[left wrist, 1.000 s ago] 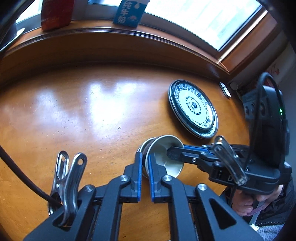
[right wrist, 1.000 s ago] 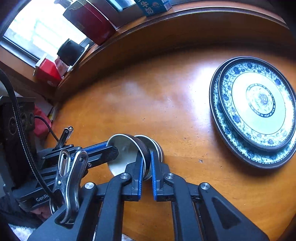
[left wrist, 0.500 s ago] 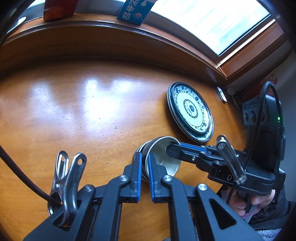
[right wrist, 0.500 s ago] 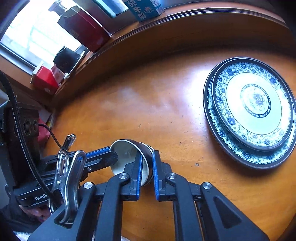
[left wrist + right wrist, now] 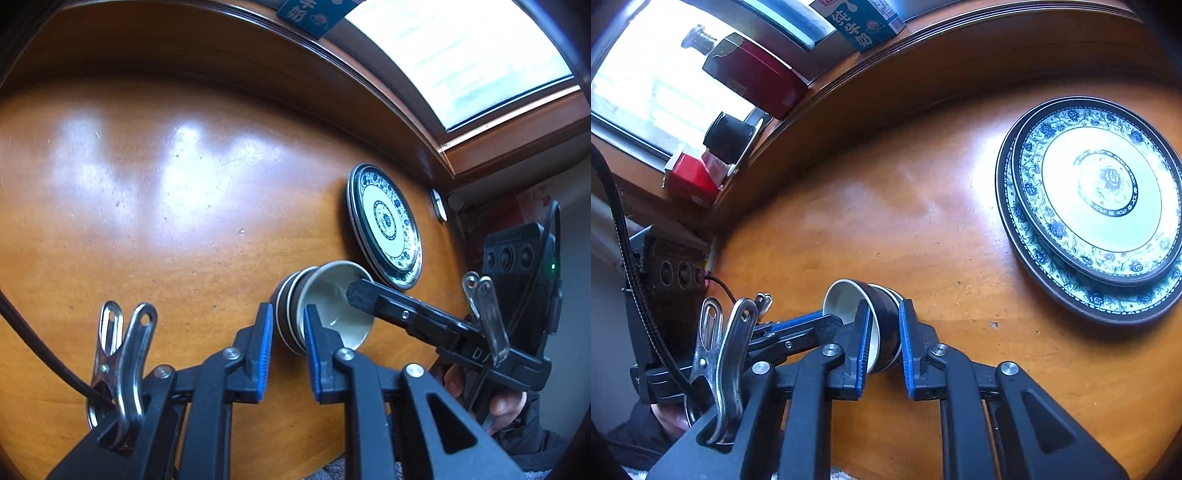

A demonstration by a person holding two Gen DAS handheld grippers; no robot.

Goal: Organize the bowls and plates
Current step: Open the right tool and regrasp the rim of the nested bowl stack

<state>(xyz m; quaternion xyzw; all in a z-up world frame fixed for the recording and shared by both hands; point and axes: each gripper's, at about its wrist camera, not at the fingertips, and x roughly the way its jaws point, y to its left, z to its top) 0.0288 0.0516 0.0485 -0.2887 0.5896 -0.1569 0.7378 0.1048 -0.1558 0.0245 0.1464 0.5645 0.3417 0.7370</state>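
Now both my grippers clamp the nested bowls [image 5: 325, 306]: the left gripper [image 5: 288, 347] pinches the rim wall, the right gripper [image 5: 882, 339] grips the opposite side. Since a second ago the bowls have lifted and tipped sideways, nearer the plates [image 5: 1097, 203], which sit stacked on the table [image 5: 147, 206] as before.

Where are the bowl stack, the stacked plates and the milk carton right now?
bowl stack [image 5: 295, 314], left wrist view, dark outer wall.
stacked plates [image 5: 1100, 184], right wrist view, pale centre of the top plate.
milk carton [image 5: 862, 24], right wrist view, blue printed face.
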